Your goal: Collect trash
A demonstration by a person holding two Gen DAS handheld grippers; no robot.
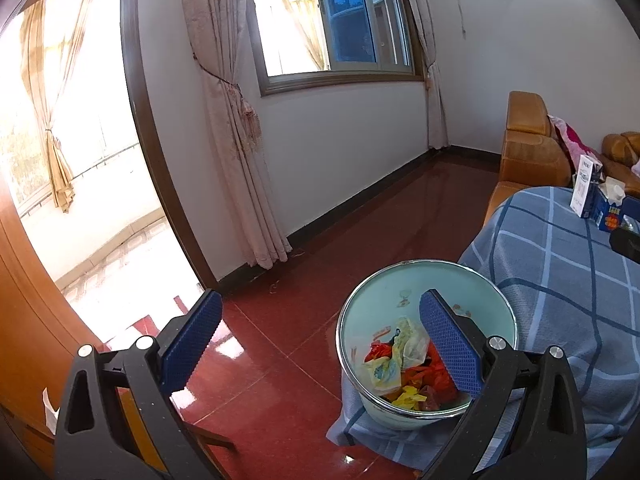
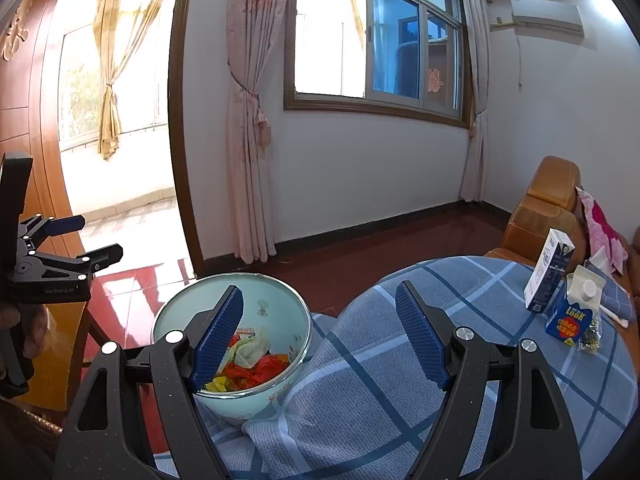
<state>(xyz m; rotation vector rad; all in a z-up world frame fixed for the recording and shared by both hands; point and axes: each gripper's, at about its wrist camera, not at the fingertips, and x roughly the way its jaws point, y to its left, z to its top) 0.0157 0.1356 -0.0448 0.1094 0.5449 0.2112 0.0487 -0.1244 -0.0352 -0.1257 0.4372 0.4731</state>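
Note:
A pale green enamel basin (image 1: 384,292) (image 2: 276,292) sits at the left edge of a table under a blue checked cloth (image 1: 560,280) (image 2: 360,380). It holds crumpled red, yellow and white wrappers (image 1: 400,364) (image 2: 252,364). My left gripper (image 1: 320,336) is open and empty, held left of and above the basin; it also shows in the right wrist view (image 2: 86,240). My right gripper (image 2: 320,320) is open and empty over the cloth by the basin. A tall white-blue carton (image 2: 550,276) (image 1: 586,186) and a small blue carton (image 2: 576,312) (image 1: 608,208) stand on the table's right side.
Small bits of litter (image 2: 590,338) lie by the blue carton. A tan leather sofa (image 1: 524,148) (image 2: 548,208) with pink fabric stands behind the table. Red tiled floor (image 1: 280,320) runs left to an open balcony door. A wooden chair (image 1: 132,412) is below the left gripper.

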